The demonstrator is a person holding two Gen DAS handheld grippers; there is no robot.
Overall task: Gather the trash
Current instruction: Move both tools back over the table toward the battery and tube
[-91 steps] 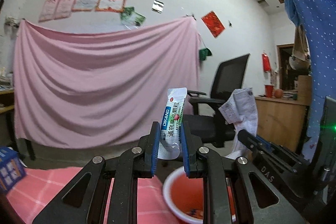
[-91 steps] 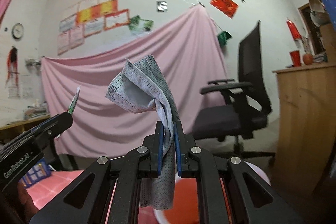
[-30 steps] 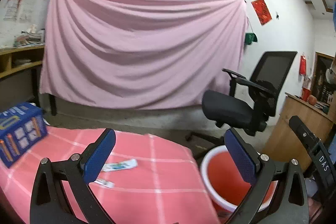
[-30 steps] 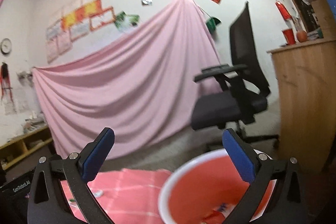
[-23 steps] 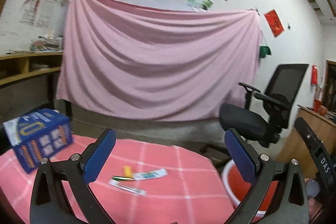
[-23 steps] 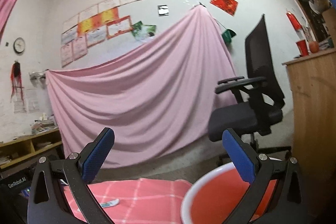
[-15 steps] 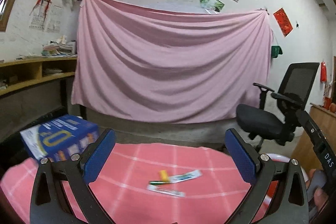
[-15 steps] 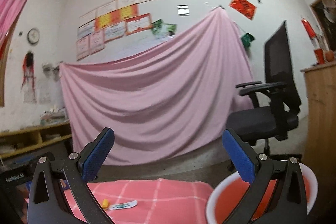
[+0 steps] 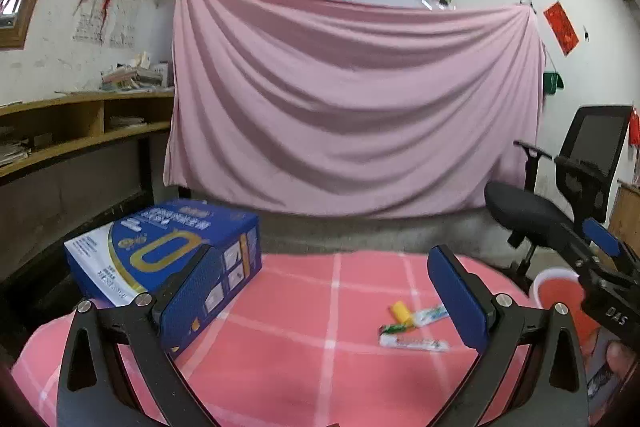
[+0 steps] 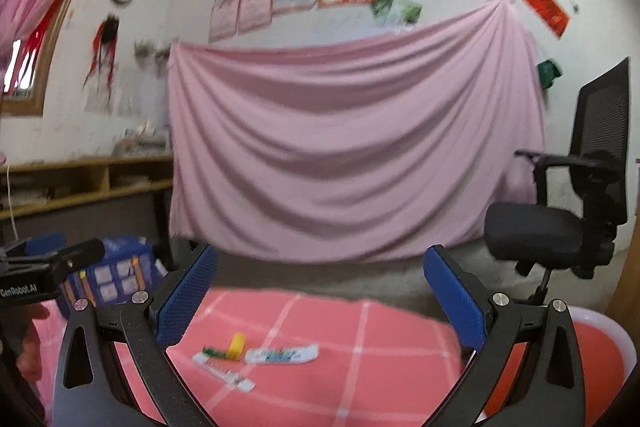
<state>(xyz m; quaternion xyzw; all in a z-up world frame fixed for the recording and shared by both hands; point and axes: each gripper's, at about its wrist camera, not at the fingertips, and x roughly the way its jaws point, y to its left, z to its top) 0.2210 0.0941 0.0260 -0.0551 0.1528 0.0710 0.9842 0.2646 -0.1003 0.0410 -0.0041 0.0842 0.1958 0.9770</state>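
Both grippers are open and hold nothing. My left gripper (image 9: 324, 293) hovers above a pink checked tablecloth (image 9: 280, 355). Ahead of its right finger lies a small cluster of litter: a yellow piece (image 9: 401, 311), a white-blue sachet (image 9: 431, 315), a green wrapper (image 9: 394, 327) and a white strip (image 9: 414, 342). My right gripper (image 10: 320, 297) faces the same cluster from the right: the yellow piece (image 10: 237, 344), the sachet (image 10: 282, 354), the green wrapper (image 10: 213, 351) and the strip (image 10: 225, 374). A red bin with a white rim (image 10: 600, 323) stands low at the right.
A blue carton (image 9: 160, 251) sits on the cloth at the left. A black office chair (image 10: 560, 223) stands behind the bin (image 9: 556, 285). A pink sheet (image 9: 352, 107) hangs on the back wall, and wooden shelves (image 9: 80, 131) run along the left.
Three seconds ago the left gripper held a sachet and the right a grey mask above the bin. Both have since let go, and both views have swung left from the bin to the table.
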